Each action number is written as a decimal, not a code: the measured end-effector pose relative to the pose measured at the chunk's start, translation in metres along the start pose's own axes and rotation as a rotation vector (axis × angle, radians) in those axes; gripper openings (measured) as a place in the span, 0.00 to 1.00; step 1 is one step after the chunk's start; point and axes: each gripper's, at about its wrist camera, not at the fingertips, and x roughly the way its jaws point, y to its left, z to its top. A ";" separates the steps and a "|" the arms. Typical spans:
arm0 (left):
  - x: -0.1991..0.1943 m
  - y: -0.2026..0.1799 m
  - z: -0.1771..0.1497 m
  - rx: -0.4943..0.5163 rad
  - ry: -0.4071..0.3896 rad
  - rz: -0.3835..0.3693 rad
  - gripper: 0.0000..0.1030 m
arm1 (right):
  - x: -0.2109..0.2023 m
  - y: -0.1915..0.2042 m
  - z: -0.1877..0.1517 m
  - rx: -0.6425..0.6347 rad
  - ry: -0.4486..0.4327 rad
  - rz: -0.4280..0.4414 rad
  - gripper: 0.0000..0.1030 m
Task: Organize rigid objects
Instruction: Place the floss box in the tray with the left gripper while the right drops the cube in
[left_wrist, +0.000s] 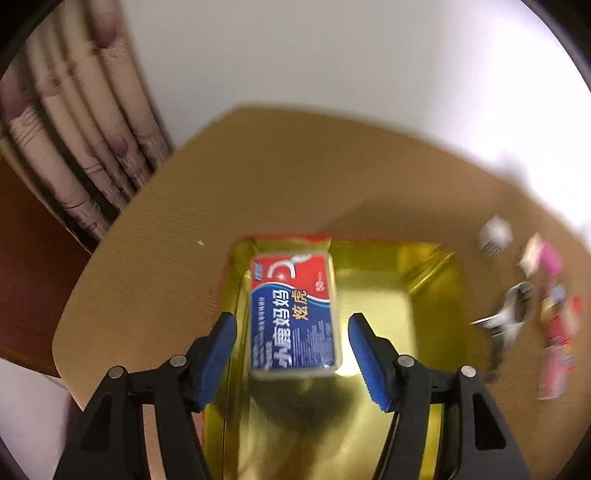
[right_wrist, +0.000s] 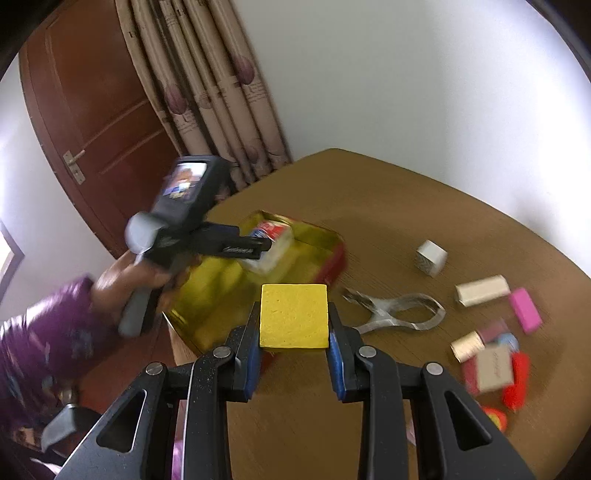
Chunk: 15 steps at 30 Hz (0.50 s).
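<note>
Sleeve: purple, patterned; it shows left of the gold tin, at the edge of the right wrist view; blurred
Hand: bare; wrapped round the grey handle of the left gripper, left of the gold tin
Left gripper: over the gold tin, pointing down into it; its blue pads stand wide apart, one on each side of the blue-and-red box, with a clear gap to it on both sides; nothing is gripped
Gold tin: open, shiny yellow inside, red on its outer wall; it sits on the brown table, toward the table's left end
Blue-and-red box: a flat printed carton with a white rim; inside the gold tin, against its left part; from the right wrist view it looks tilted against the far left wall, though blur makes this uncertain
Right gripper: in front of the gold tin, raised above the table; jaws narrow, clamped on the yellow block
Yellow block: square, matt; held between the blue pads, its top edge overlapping the near wall of the gold tin in view
Metal tongs: lying flat on the table just right of the gold tin; serrated tips toward the tin
White cube: right of the gold tin, beyond the tongs
Small pile: well right of the gold tin; a cream block, a pink block, a beige cylinder and red pieces close together; blurred
</note>
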 end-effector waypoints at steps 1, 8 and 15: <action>-0.015 0.005 -0.004 -0.023 -0.033 -0.009 0.62 | 0.007 0.009 0.007 -0.003 0.004 0.007 0.27; -0.104 0.047 -0.085 -0.221 -0.160 0.017 0.69 | 0.089 0.068 0.046 -0.017 0.094 0.031 0.27; -0.105 0.060 -0.135 -0.268 -0.135 0.003 0.69 | 0.173 0.058 0.057 0.002 0.211 -0.053 0.27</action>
